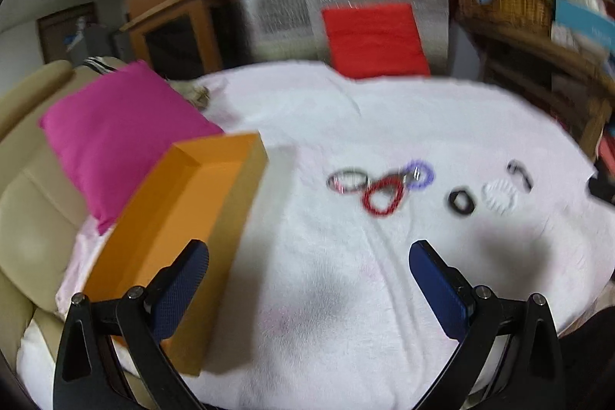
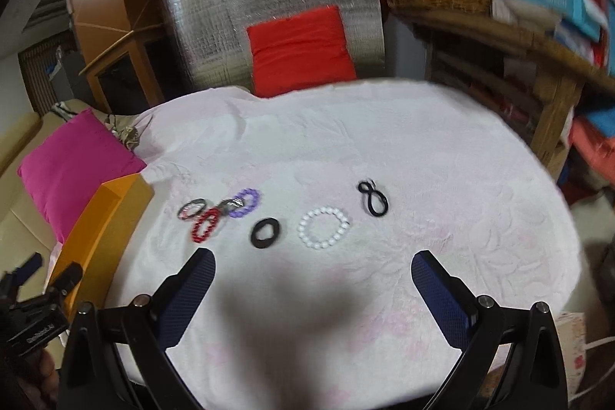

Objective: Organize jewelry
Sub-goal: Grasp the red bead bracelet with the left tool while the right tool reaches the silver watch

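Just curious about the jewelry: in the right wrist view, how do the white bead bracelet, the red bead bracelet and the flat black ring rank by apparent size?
1. white bead bracelet
2. red bead bracelet and flat black ring: too alike to rank.

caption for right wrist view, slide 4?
Open right gripper hovering over white cloth before white bead bracelet, black ring and orange box.

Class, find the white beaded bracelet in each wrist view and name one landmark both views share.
Left wrist view: white beaded bracelet, blurred, right of centre on the white cloth.
Right wrist view: bracelet near centre, just ahead of the open jaws.
Shared landmark: the black oval ring immediately left of it.
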Action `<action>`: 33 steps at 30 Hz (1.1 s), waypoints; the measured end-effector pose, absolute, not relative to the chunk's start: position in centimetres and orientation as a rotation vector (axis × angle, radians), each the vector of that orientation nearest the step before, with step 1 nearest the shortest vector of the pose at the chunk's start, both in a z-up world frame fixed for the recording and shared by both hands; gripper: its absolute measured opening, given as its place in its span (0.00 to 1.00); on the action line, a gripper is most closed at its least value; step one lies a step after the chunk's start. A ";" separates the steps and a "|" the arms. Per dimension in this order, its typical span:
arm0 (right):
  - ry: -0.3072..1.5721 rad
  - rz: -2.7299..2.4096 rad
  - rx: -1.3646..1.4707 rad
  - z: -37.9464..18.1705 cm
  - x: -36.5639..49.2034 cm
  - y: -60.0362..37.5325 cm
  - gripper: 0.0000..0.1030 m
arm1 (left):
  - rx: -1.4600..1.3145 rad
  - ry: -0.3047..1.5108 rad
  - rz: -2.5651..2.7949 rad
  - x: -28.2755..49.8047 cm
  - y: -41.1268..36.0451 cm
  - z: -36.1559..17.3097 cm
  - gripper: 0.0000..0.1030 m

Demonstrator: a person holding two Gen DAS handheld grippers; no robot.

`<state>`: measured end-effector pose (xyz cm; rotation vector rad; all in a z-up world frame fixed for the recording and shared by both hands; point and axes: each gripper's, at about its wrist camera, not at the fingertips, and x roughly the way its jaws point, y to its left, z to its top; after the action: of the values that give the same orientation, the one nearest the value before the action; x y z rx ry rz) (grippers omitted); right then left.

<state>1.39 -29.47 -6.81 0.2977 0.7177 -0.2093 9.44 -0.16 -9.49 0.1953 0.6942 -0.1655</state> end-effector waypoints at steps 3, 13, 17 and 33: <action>0.757 -0.179 0.362 -9.2 2.9 -32.2 1.00 | 0.196 0.726 -0.185 11.7 -0.6 -11.8 1.00; 0.811 -0.037 0.500 -12.3 9.4 -34.1 0.72 | 0.164 0.812 -0.284 18.8 -4.4 -15.0 1.00; 0.864 0.009 0.550 -14.0 12.1 -33.6 0.50 | 0.186 0.847 -0.352 20.4 -6.5 -16.7 0.93; 0.987 0.228 0.770 -17.4 22.0 -29.8 0.50 | 0.104 0.975 -0.517 23.8 -7.6 -18.8 0.08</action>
<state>22.03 -29.80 -17.39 0.7696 0.9874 0.2279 23.78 -7.60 -18.81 0.1040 0.9750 -0.5173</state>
